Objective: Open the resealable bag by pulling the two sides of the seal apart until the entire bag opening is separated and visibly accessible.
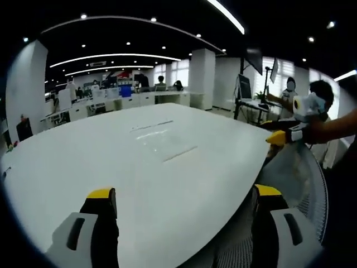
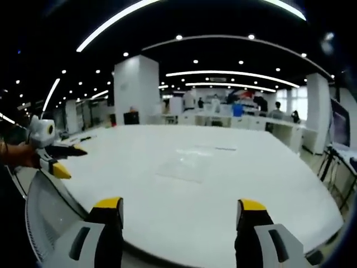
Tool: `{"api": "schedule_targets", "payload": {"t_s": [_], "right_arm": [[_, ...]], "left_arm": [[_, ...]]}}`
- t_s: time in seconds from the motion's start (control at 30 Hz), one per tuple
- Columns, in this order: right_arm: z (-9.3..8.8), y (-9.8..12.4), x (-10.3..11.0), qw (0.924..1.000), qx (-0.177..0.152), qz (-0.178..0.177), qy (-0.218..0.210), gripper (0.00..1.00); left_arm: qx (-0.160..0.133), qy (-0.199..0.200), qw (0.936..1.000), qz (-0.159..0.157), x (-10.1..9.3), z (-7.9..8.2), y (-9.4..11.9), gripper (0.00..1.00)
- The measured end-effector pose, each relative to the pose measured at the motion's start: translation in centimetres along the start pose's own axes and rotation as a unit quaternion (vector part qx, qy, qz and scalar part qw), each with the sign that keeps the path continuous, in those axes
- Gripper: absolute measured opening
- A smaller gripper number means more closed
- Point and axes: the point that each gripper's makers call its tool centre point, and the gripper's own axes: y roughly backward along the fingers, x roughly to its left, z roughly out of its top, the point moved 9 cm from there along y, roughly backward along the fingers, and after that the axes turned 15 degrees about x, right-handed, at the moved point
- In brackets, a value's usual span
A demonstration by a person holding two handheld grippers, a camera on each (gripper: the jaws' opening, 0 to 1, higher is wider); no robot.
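A clear resealable bag lies flat on the white table, near its middle, with nothing touching it. In the left gripper view my left gripper stands open at the table's near edge, well short of the bag. My right gripper comes in from the right, held by a hand at the table's rim, its yellow-tipped jaws apart. In the right gripper view the bag lies ahead of my open right gripper, and the left gripper hovers open at the left edge of the table.
A grey mesh chair back stands against the table's edge between the grippers, also seen as the chair in the right gripper view. Office desks, white columns and several people fill the background beyond the table.
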Motion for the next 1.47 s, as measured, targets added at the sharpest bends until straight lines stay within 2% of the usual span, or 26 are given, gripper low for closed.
{"api": "schedule_targets", "payload": {"t_s": [0.4,0.73,0.9,1.47], "right_arm": [[-0.20,0.26,0.10,1.0000,-0.002,0.001,-0.007,0.84],[-0.41,0.17,0.32,0.9999,0.012,0.004,-0.004,0.81],[-0.43,0.21,0.09,0.9998,0.006,0.005,-0.018,0.80],[-0.53,0.05,0.25,0.9998,0.015,0.005,-0.015,0.77]], "left_arm": [[-0.006,0.001,1.0000,0.002,-0.18,0.22,-0.02,0.99],[0.003,0.003,1.0000,0.001,-0.14,-0.11,-0.14,0.99],[0.008,0.003,1.0000,-0.002,-0.04,-0.33,-0.21,0.99],[0.020,-0.001,0.9997,-0.013,0.30,-0.58,-0.64,0.98]]}}
